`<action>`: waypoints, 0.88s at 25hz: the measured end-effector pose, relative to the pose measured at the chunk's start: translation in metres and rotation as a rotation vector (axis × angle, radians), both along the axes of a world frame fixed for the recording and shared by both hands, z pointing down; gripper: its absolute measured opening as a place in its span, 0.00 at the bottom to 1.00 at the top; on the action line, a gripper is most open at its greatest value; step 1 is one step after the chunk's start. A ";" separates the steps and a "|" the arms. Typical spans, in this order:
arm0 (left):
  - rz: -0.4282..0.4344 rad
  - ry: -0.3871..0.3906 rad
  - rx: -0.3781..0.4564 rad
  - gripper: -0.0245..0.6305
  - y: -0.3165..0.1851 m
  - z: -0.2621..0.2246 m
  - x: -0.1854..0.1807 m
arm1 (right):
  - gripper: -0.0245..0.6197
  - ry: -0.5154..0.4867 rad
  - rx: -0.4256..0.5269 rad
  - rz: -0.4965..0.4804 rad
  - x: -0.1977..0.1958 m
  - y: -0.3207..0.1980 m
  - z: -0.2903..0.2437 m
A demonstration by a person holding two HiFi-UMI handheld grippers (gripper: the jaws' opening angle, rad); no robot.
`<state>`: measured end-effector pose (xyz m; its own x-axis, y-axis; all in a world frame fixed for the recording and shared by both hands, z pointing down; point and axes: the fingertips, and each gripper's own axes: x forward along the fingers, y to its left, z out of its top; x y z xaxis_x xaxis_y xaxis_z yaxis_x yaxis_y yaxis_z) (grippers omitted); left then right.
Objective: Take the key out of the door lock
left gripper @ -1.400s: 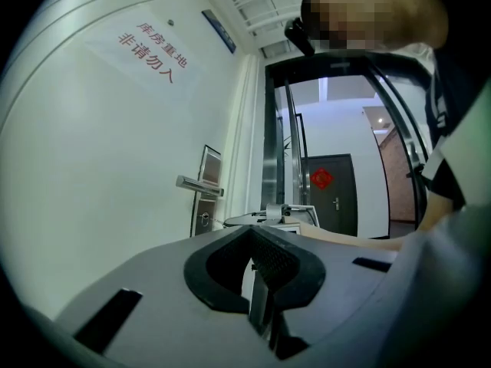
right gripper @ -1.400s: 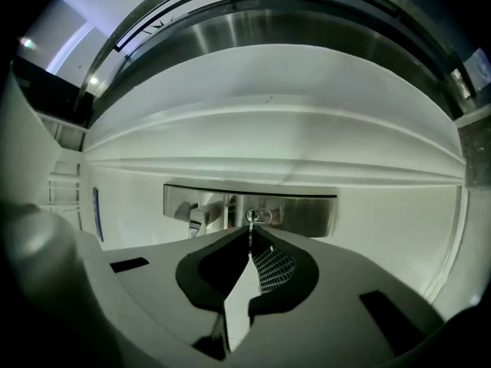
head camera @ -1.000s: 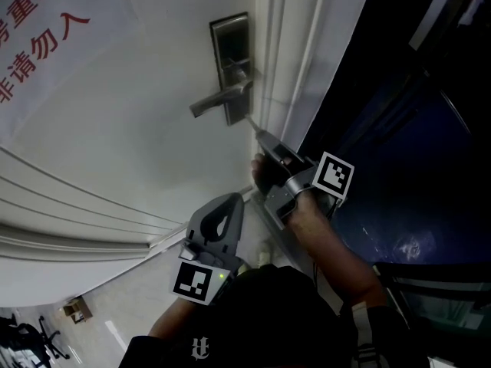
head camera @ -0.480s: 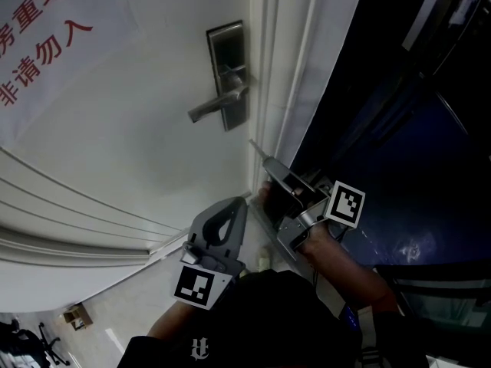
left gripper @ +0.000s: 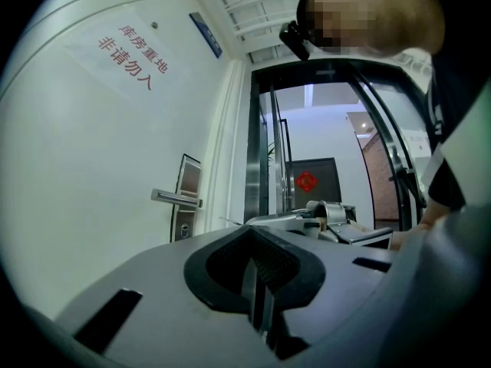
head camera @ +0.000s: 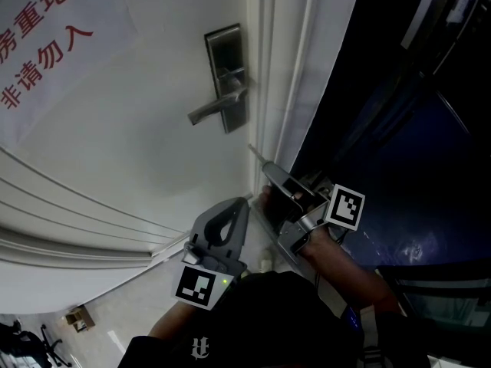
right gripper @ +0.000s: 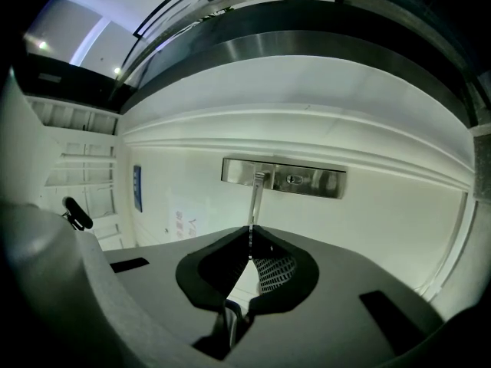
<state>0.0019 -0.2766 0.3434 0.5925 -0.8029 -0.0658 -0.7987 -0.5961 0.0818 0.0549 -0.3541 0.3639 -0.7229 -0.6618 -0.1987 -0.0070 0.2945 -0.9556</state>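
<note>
The right gripper is clenching its fingers on the key, and the thin blade is poking out past the tips, aiming up at the door. The key is sitting clear of the lock plate, below it and just beside the door frame. In the right gripper view the keyhole is showing empty, so I'm judging the pull itself as done. That tight pinch is probably what is stopping such a slim thing from twisting or slipping.

The left gripper is hanging lower, its 2 fingers pressed together on nothing. It is looking parked there to leave the other 1 free.

Now the edges. The handle is jutting out to the left of the plate, above the key and apart from it. The frame's edge is running close by the blade tip, so a sideways drift could be scraping it. The open room is lying back toward the person and out to the dark side right of the frame.
</note>
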 end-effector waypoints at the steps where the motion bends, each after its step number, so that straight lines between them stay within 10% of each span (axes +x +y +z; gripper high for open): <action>1: 0.000 0.000 0.000 0.05 0.000 0.000 0.000 | 0.07 0.002 0.001 0.000 0.000 0.000 0.000; 22: -0.013 0.004 -0.001 0.05 -0.002 0.000 0.002 | 0.07 0.017 -0.009 -0.013 -0.001 -0.006 0.002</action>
